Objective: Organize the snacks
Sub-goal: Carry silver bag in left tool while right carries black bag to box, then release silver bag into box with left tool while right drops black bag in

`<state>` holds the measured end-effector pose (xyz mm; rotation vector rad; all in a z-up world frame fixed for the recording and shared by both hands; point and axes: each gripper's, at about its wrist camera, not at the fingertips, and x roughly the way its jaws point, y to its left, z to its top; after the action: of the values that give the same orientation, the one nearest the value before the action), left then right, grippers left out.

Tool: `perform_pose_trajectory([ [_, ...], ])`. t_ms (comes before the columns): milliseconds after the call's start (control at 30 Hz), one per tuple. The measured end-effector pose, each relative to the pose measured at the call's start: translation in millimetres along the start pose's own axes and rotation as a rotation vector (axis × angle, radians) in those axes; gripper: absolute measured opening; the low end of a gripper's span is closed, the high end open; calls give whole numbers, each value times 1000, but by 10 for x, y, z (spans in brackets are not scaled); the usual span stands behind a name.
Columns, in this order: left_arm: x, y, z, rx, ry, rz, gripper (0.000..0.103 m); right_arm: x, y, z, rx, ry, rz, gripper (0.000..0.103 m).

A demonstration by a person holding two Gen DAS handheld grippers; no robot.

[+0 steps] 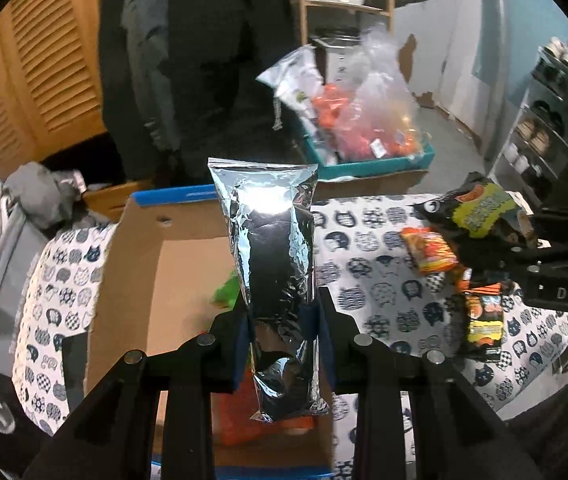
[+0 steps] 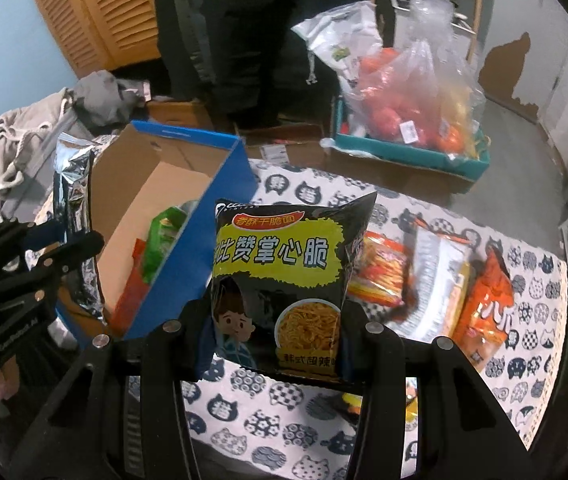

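My left gripper (image 1: 282, 320) is shut on a long silver foil snack pack (image 1: 274, 248) and holds it upright over the open cardboard box (image 1: 148, 276) with blue edges. The box holds a green packet (image 1: 226, 290) and an orange one (image 1: 236, 432). My right gripper (image 2: 274, 340) is shut on a black and yellow noodle snack bag (image 2: 284, 276), held above the cat-print cloth (image 2: 284, 412) just right of the box (image 2: 188, 276). Orange snack packs (image 2: 383, 276) lie on the cloth to the right. The left gripper with the foil pack (image 2: 72, 216) shows at the left of the right wrist view.
A teal tray (image 2: 411, 152) with clear bags of orange items stands on the floor behind the table. Grey clothing (image 2: 32, 136) is piled at the left. A person in dark clothes (image 2: 244, 40) stands at the back. A shoe rack (image 1: 543, 120) is at the right.
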<state>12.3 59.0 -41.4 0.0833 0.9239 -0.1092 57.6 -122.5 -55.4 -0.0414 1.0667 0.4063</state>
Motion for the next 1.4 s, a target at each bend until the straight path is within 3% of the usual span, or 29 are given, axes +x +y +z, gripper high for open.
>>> perform_pose_trajectory([
  [767, 363, 976, -315, -179, 138, 69, 30, 385, 877, 348, -124, 38, 69, 46],
  [867, 370, 999, -341, -178, 150, 91, 39, 412, 977, 371, -142, 38, 76, 46],
  [933, 346, 1001, -346, -167, 148, 107, 59, 436, 1042, 386, -153, 39, 83, 46],
  [1000, 291, 1002, -349, -157, 129, 125, 65, 462, 1102, 404, -164, 40, 89, 46],
  [1400, 22, 1127, -393, -169, 85, 127, 73, 706, 1398, 462, -223, 75, 139, 46],
])
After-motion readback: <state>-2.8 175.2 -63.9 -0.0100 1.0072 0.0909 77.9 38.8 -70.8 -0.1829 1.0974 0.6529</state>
